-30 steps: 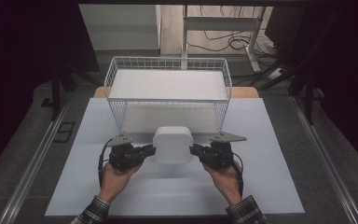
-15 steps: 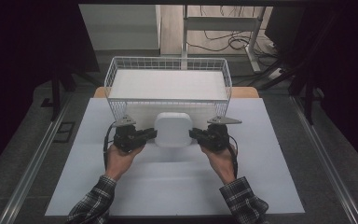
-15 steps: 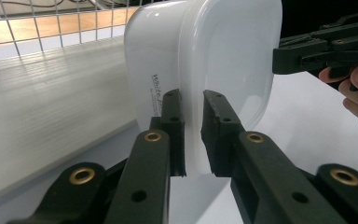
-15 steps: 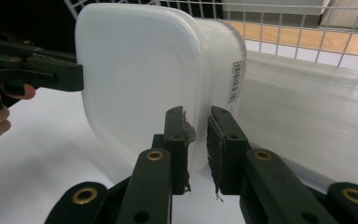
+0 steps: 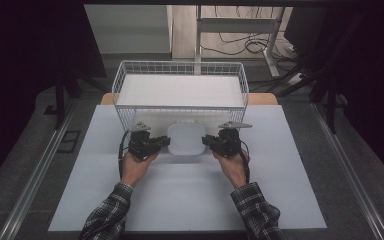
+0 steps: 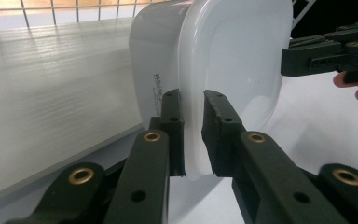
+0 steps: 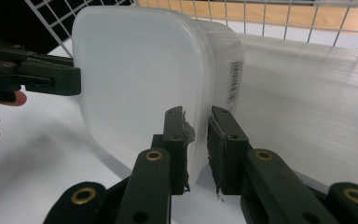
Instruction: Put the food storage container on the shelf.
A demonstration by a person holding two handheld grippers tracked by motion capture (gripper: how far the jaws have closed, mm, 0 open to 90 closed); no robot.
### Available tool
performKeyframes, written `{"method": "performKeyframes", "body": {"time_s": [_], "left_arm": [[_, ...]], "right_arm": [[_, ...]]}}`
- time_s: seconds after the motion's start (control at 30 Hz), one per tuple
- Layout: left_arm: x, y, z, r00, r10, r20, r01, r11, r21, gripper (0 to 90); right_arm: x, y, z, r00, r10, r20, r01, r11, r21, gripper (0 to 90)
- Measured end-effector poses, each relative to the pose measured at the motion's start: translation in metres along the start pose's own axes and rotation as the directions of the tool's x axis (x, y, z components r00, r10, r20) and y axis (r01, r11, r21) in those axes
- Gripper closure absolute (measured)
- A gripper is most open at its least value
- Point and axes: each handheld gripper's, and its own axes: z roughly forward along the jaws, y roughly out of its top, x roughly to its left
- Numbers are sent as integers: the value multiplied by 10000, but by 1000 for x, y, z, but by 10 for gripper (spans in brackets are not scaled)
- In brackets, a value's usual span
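Note:
A white plastic container with a lid hangs between my two grippers, just in front of the wire basket's near wall. My left gripper is shut on the left edge of the lid rim, and my right gripper is shut on the right edge. In the left gripper view the pads pinch the thin rim of the container at my left gripper. The right gripper view shows the same hold on the container at my right gripper. A printed label runs down the container's side.
The white wire basket stands at the far side of the white mat and has a white panel inside. Its wires cross the top of both gripper views. A ribbed white panel lies beside the container. Dark floor and metal rails flank the table.
Both hands have carried the container away from the person, from the mat's middle up to the basket's near wall. The hold on its rim is unchanged.

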Motion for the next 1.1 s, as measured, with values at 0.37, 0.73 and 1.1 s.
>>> {"method": "performKeyframes", "body": {"time_s": [0.37,0.73,1.1], "left_arm": [[6,1,8,9995,99,-297,-117,9982,-596,742],[0,14,23,9690,1068,-2227,-1285,9880,-853,731],[-9,9,3,9689,1220,-2152,-1470,9836,-1042,401]], "right_arm": [[-4,5,10,9994,-284,215,286,9995,-121,714],[1,18,29,9847,-1053,1392,1111,9932,-346,711],[7,18,14,9847,-1316,1139,1393,9883,-627,791]]}}
